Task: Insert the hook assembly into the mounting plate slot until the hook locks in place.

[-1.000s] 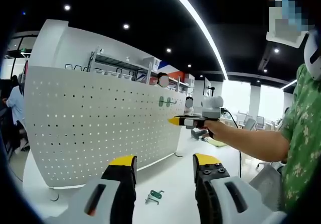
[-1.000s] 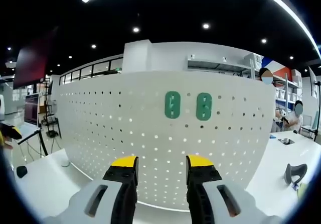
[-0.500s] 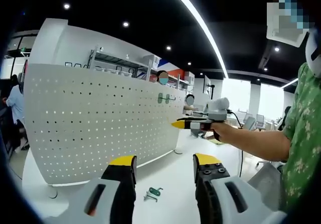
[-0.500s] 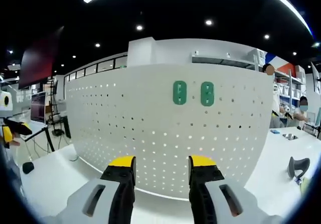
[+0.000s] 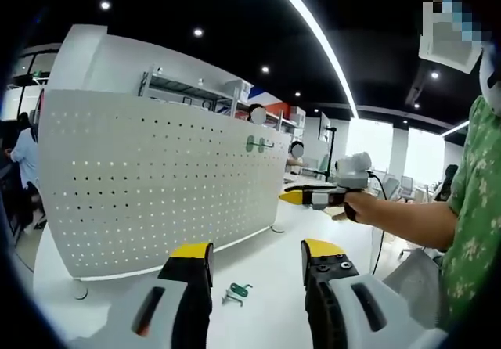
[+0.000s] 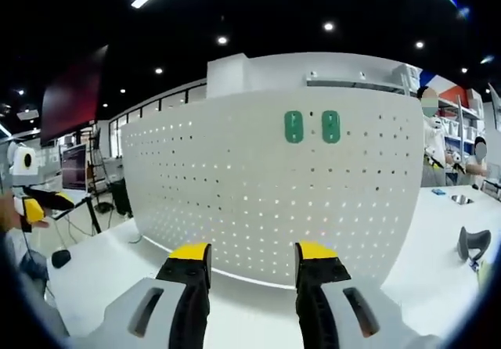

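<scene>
Both tongs empty, jaws parted with bare gaps between the yellow tips: left tongs (image 5: pixel 256 257) low over the white surface (image 5: pixel 274 286), right tongs (image 6: pixel 252 257) aimed at the pegboard (image 6: pixel 274 185). Right tongs also seen in the left gripper view (image 5: pixel 307 198), off to the right of the left tongs and higher, held in a hand (image 5: pixel 360 206), level with the board's far end.

Hook (image 5: pixel 236 292) lying on the surface just ahead of the left tongs, between the jaw tips and nearer the left one, not touched. Two green plates (image 6: pixel 311 127) fixed side by side high on the pegboard, straight ahead of and above the right tongs, well apart from them; same pair seen edge-on in the left gripper view (image 5: pixel 252 143), far beyond and above the left tongs, with what looks like a hook arm already jutting from one.

Step in hand, by judgement: before pickup, nothing grasped yet. Next move calls for lowering the left tongs onto the hook, closing on its body with the insertion end free, then carrying it up to a plate slot. Slot details too small to tell.
</scene>
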### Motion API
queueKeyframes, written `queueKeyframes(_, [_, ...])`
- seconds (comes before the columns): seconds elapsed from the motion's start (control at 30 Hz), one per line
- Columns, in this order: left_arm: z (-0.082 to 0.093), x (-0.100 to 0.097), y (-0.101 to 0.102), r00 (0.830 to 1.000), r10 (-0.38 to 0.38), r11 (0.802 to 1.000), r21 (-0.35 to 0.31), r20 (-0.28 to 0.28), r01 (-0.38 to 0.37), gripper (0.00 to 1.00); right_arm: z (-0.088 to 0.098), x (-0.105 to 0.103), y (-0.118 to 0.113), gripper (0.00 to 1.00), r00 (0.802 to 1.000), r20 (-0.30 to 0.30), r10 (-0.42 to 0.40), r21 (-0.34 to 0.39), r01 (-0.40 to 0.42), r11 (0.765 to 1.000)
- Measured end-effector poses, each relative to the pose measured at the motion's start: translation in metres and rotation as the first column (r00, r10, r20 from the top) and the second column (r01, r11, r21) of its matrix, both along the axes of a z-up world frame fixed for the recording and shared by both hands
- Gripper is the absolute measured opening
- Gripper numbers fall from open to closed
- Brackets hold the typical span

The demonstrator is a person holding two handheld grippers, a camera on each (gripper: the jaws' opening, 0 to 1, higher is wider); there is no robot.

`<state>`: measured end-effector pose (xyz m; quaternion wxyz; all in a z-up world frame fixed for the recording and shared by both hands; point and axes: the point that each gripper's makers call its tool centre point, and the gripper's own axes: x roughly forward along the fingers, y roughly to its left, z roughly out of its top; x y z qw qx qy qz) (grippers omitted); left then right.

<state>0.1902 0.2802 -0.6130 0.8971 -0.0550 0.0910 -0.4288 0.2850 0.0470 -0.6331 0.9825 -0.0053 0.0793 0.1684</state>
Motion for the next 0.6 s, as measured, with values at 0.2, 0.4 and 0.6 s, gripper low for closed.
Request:
queueKeyframes(0.2, [-0.003, -0.004, -0.001, 1.0, -0.002, 1.0, 0.011, -0.003, 0.002, 0.47, -0.005, -0.017, 0.011, 0.43, 0.999, -0.009, 0.031, -0.003, -0.031, 1.0])
queueKeyframes(0.4, [-0.006, -0.008, -0.001, 1.0, 0.0, 1.0, 0.02, -0.007, 0.0, 0.46, -0.011, -0.032, 0.023, 0.43, 0.997, -0.022, 0.07, -0.013, -0.07, 0.997])
queueKeyframes(0.6, [-0.007, -0.013, 0.001, 1.0, 0.003, 1.0, 0.026, -0.006, -0.003, 0.46, -0.017, -0.043, 0.032, 0.43, 0.993, -0.037, 0.108, -0.04, -0.109, 0.993])
